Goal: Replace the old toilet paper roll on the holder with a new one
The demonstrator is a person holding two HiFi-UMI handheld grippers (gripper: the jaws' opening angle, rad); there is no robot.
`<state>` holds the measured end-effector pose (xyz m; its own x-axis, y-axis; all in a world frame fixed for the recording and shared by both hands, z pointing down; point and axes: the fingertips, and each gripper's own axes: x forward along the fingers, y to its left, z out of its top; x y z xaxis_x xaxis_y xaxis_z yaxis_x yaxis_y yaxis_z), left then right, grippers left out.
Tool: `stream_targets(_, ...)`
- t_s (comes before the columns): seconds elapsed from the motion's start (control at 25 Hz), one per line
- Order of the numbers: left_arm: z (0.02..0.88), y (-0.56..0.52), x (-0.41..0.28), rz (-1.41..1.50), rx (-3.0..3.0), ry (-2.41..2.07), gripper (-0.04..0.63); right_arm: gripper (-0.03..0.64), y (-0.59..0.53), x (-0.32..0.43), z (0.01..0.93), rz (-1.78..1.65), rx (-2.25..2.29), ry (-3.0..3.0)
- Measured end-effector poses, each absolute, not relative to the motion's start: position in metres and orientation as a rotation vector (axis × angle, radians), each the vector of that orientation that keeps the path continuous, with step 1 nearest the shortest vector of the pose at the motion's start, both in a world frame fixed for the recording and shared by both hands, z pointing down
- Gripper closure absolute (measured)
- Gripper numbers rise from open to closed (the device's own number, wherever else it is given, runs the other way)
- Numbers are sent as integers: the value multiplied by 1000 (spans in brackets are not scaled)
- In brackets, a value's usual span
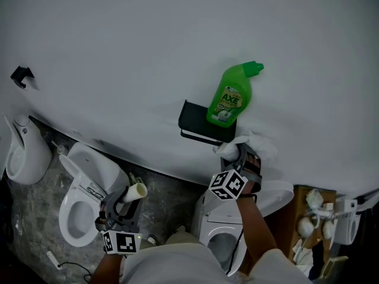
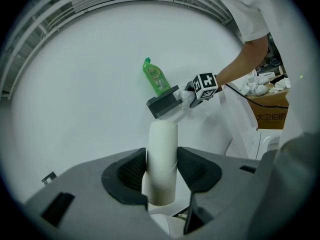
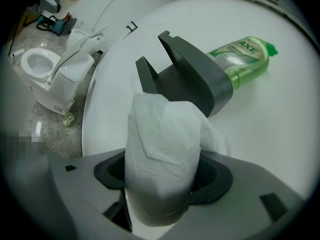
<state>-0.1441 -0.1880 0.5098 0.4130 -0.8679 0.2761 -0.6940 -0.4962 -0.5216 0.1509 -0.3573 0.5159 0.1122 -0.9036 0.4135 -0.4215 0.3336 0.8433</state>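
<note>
Clamping the new toilet paper roll between both pads, the right hand-held gripper has its jaws spread wide on the white, loosely wrapped paper, which stands upright between them. Directly ahead of these jaws, the dark holder is mounted on the white wall. The roll sits just beside the holder's lower edge; whether the two touch cannot be determined. Beyond the holder, as seen from this hand-held gripper, a green bottle rests on the holder's top.

The left hand-held gripper is closed on the empty cardboard tube. Both pads press on the tube's sides, and the tube projects forward past the fingertips. This hand-held gripper is well apart from the holder, which lies far ahead of it and to its right. In the head view, a white toilet with its seat open lies just to the left of the left hand-held gripper.
</note>
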Motion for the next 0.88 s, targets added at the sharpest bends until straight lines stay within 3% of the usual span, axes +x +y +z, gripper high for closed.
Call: stream_targets(0.88, 522, -176, -161, -787, -2385, 1344, 405, 299, -370, 94, 503, -735, 1336, -1514)
